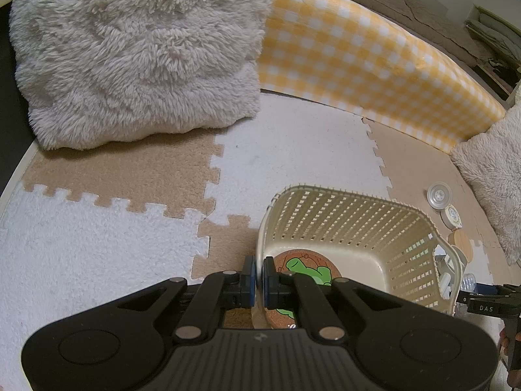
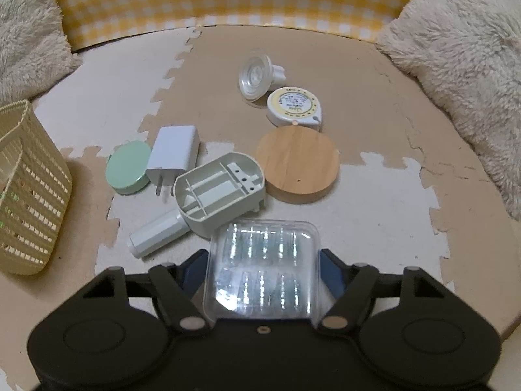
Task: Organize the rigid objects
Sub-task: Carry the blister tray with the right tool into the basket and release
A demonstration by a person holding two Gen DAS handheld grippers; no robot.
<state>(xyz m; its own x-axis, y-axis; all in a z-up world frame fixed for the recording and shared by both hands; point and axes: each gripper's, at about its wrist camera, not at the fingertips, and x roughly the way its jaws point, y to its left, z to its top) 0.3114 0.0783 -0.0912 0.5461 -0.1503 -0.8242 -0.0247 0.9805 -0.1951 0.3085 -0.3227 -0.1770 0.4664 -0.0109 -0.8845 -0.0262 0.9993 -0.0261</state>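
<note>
Jaws of the left gripper [image 1: 259,275] were clamped on the cream lattice plastic basket [image 1: 355,224] rim; the right gripper [image 2: 264,272] straddled a clear plastic case [image 2: 264,270], pad contact hidden, contents blurred, at 6 o'clock.

Open mat [image 2: 374,202] right of wooden disc [image 2: 298,164]; basket [image 2: 32,189] blocks left.

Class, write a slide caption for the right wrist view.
Right gripper straddles a clear plastic case; other small items wait on the foam mat.

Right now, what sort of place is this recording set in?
Probably a home floor or play corner: beige and white interlocking foam mats, a yellow gingham padded bumper and fluffy cream cushions around a cream slotted plastic basket.
</note>
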